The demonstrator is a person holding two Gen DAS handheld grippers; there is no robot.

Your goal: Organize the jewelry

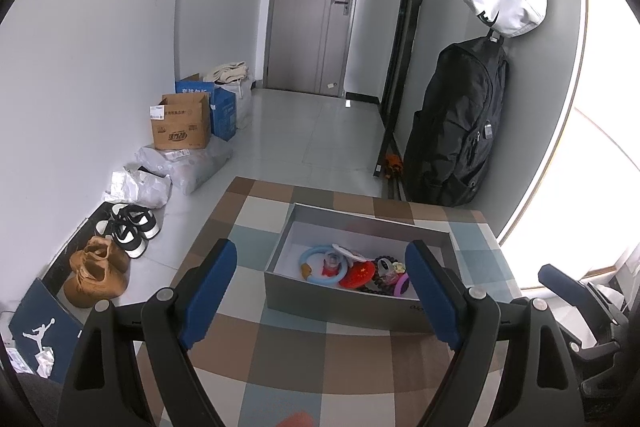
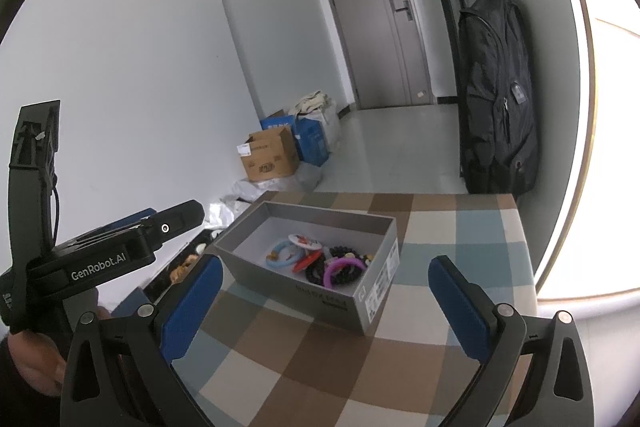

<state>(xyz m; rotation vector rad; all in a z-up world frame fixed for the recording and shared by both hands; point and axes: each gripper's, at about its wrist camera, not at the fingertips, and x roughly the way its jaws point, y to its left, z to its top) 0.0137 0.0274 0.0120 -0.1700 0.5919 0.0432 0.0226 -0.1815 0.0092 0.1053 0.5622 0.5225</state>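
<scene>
Left claw [image 1: 320, 291]: spread wide, holding nothing, raised above the near part of the table [image 1: 280, 347]. Right claw [image 2: 324, 303]: likewise wide apart and unloaded, above the same checked tablecloth. Between and beyond the fingers stands a grey box [image 1: 340, 303], lid off, on the table. Inside it, gathered at the near right end, lies the jewelry: a light blue ring [image 1: 320, 269], a red disc [image 1: 358, 275], a dark bead bracelet [image 2: 316, 271] and a purple band [image 2: 340, 269], touching one another. Left of the table, on the floor, are shoes [image 1: 128, 231] and a cardboard box [image 1: 182, 123]. A black backpack [image 1: 460, 123] hangs on the right wall.
</scene>
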